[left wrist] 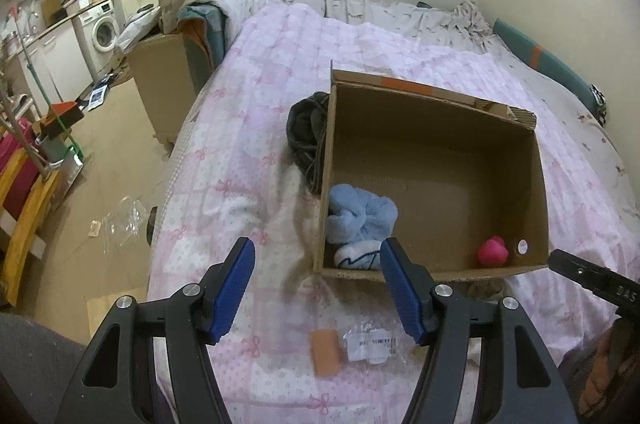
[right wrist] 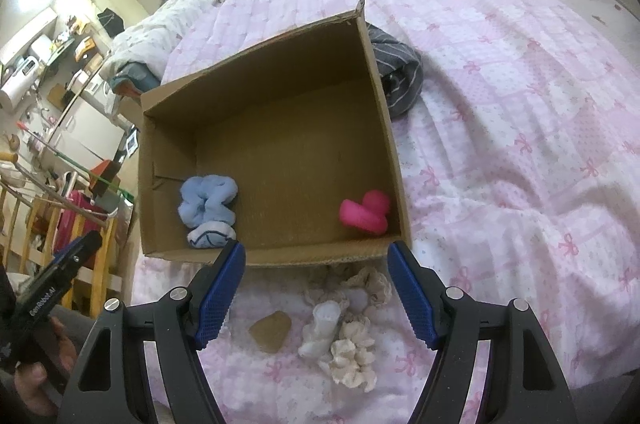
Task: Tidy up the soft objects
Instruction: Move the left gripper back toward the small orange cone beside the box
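A cardboard box [right wrist: 272,128] sits open-topped on a bed under a pink bow-print quilt [right wrist: 520,144], placed, it seems, as the collecting bin for the soft things scattered around it. Inside, a fluffy light-blue bundle [right wrist: 207,200] lies against the wall at 9 o'clock in the right wrist view, with a white sock with blue trim [right wrist: 211,237] touching it at its 6 o'clock. A bright pink soft toy [right wrist: 365,212] rests in the corner at about 4 o'clock. Most of the box floor is bare.

Outside the box, at 6 o'clock of its near wall, a cluster of cream and white frilly socks [right wrist: 344,328] lies on the quilt, with a small tan piece [right wrist: 270,334] just beside it at 9 o'clock. A dark striped garment [right wrist: 396,72] is bunched against the outer wall at 2 o'clock. In the left wrist view an orange-tan pad [left wrist: 326,352] and a clear plastic wrapper [left wrist: 370,344] lie near the box's front.

The right hand-held gripper [right wrist: 316,288] hangs above the frilly cluster, jaws spread wide with nothing between them, probably poised for the next pickup. The left hand-held gripper [left wrist: 318,288] is likewise parted and empty, aimed at the box's near-left corner.
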Available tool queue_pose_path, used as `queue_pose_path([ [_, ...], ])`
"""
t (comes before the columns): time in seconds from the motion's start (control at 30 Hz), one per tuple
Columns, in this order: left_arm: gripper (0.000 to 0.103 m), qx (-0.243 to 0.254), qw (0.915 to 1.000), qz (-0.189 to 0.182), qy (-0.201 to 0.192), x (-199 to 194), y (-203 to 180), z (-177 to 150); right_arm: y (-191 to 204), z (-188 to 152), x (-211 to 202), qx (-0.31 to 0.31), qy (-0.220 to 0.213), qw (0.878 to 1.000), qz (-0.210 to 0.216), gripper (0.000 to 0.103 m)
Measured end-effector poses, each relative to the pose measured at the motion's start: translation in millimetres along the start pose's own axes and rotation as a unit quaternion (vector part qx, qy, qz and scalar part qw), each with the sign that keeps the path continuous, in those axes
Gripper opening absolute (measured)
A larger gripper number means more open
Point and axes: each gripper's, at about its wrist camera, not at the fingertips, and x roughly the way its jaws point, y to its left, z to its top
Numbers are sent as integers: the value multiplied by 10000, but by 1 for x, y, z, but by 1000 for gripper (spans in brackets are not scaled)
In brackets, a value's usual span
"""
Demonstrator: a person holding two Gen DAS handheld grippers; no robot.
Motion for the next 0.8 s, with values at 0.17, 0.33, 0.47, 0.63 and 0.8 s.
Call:
queue_pose_path([
  [0.17, 62, 47, 9999, 102, -36, -5, 0, -6, 2, -8, -9, -1, -90, 9999, 71, 78],
  [0.33, 62, -15, 9998, -91, 159, -3, 3, -16, 7, -18, -18, -137, -299, 9993, 196, 78],
  [0.47, 62, -93, 9992, -27, 393, 5, 8, -21, 6, -27, -20, -152, -262, 9994, 142, 78],
  [0.63, 62, -677, 9936, -107, 901, 21, 31, -24, -6, -30, -23, 30, -255, 9997, -26, 78],
  [0.8, 61, -1060, 9829, -315, 1474, 43, 42, -33, -13, -30, -17, 326, -94, 9993, 151, 78],
])
